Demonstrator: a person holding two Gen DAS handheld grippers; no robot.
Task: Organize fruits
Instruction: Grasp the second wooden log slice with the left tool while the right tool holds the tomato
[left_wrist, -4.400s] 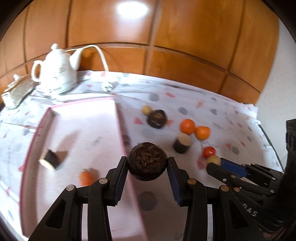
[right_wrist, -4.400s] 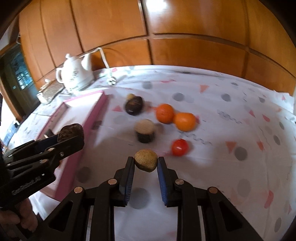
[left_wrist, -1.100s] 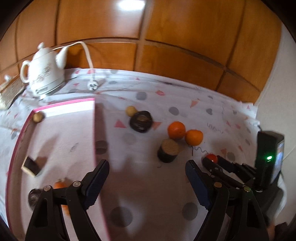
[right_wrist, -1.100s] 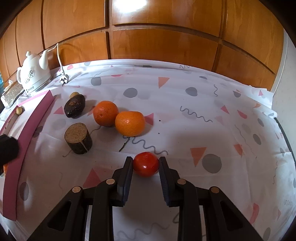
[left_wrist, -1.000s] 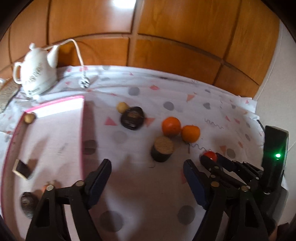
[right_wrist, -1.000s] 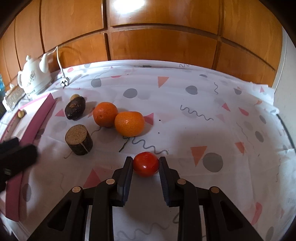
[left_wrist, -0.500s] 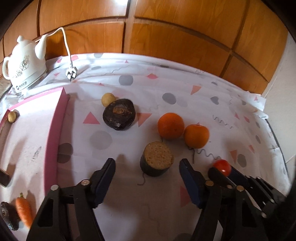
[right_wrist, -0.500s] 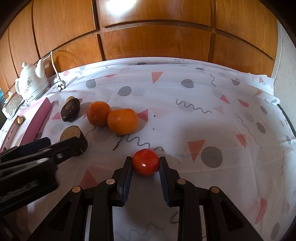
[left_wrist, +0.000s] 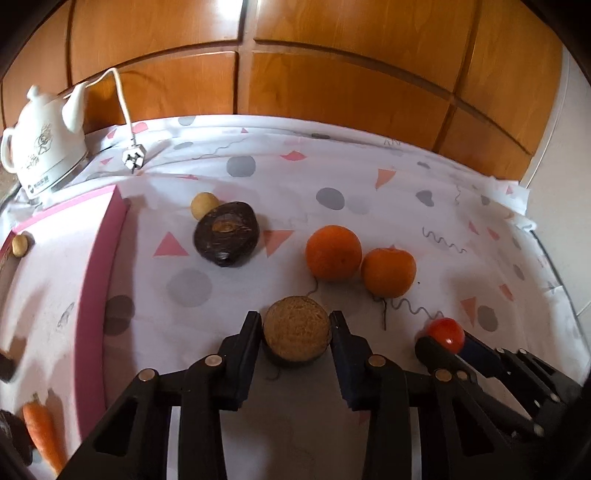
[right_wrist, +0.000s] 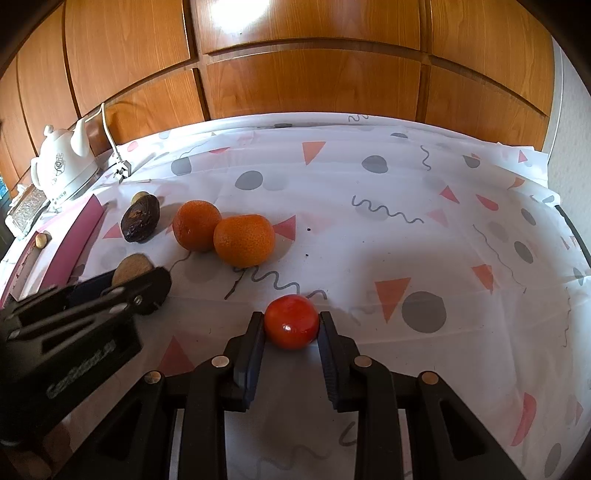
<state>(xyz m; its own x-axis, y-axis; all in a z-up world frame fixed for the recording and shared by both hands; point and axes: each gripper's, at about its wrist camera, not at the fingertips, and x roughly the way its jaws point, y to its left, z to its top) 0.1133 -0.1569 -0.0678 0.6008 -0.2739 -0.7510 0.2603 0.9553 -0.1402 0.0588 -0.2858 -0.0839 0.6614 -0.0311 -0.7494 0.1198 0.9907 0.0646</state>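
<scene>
Your left claw (left_wrist: 295, 334) brackets the round brown piece with the tan, cut-looking top (left_wrist: 296, 336). Both fingers sit right against its flanks, so it reads as clenched on that piece, though the piece appears to rest on the surface (left_wrist: 369, 206) rather than hang free. You come at it low and level, which lets the pads meet the widest part of its sides instead of sliding off the top.

Your right claw (right_wrist: 291, 326) grips the red tomato (right_wrist: 291, 321) the same way, pads pressed to either side, the tomato low over the patterned cloth or just touching it; I cannot tell which. Holding it across the middle keeps a smooth, round thing from squirting out.

The pink tray (left_wrist: 94, 295) lies to your left, and it already holds a carrot (left_wrist: 42, 430) and a small tan ball (left_wrist: 19, 245), so I judge both pieces in your claws are bound there. Still loose on the surface are two oranges (left_wrist: 333, 253) touching each other, a dark wrinkled fruit (left_wrist: 226, 233) and a small pale ball (left_wrist: 205, 205) just behind it.

The kettle (left_wrist: 40, 147) and its plug (left_wrist: 133, 159) stand beyond the tray's far end, out of your path. Lift both loads clear of the tray's raised edge before crossing over.
</scene>
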